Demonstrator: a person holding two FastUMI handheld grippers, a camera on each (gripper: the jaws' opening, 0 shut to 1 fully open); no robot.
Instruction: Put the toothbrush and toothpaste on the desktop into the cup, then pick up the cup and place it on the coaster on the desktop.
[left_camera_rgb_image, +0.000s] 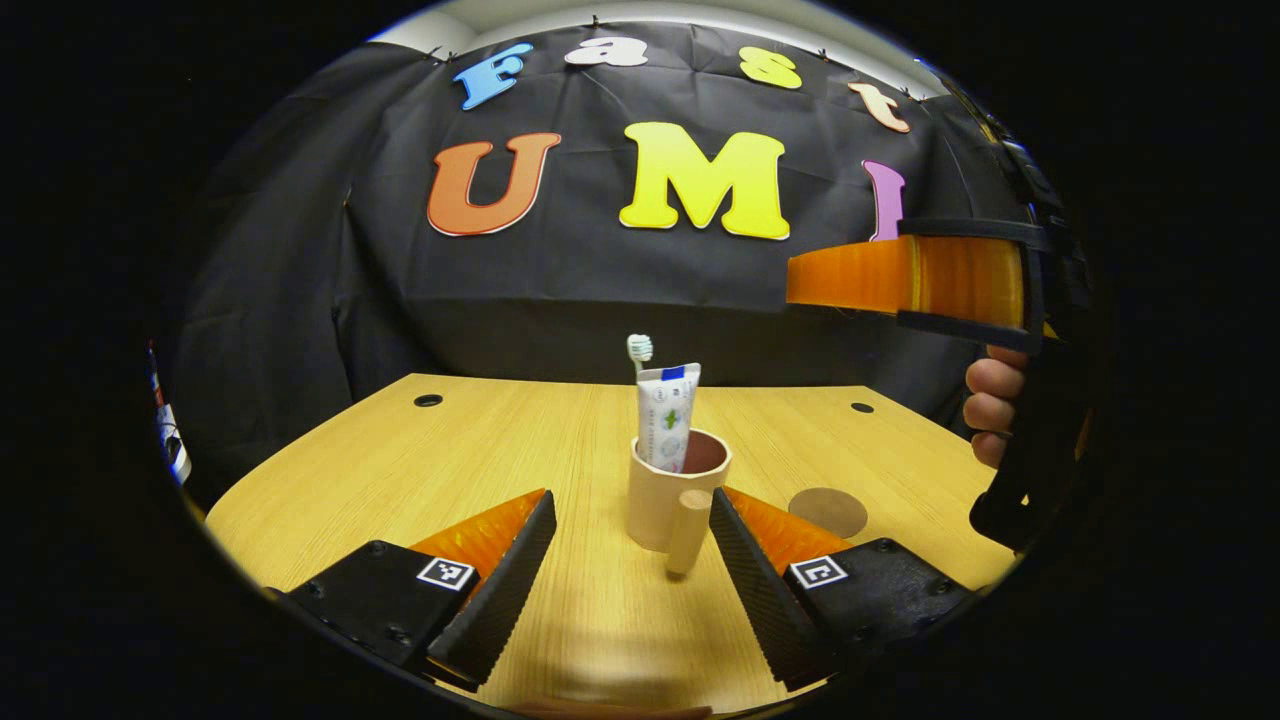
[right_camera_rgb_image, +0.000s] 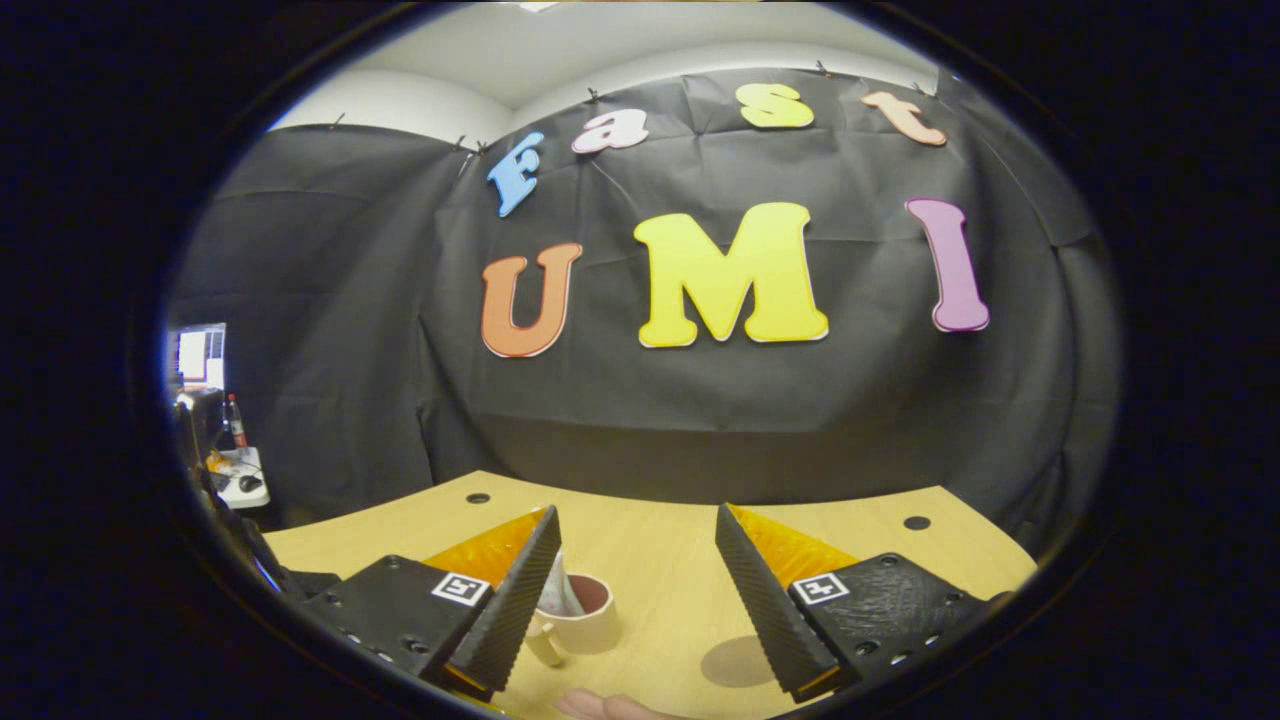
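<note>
Toothbrush (left_camera_rgb_image: 639, 349) and toothpaste (left_camera_rgb_image: 668, 417) are standing in the cup (left_camera_rgb_image: 665, 500); you're bracketing its handle with the left gripper (left_camera_rgb_image: 632, 545), fingers apart. Close, lift, head for the coaster (left_camera_rgb_image: 827, 511). Right gripper (right_camera_rgb_image: 637, 575) is hovering, spread wide.

Toothbrush (left_camera_rgb_image: 639, 350) and toothpaste (left_camera_rgb_image: 667, 415) upright in cup (left_camera_rgb_image: 665, 495) on desktop (left_camera_rgb_image: 500, 440); coaster (left_camera_rgb_image: 827, 511) right of cup, apart.
</note>
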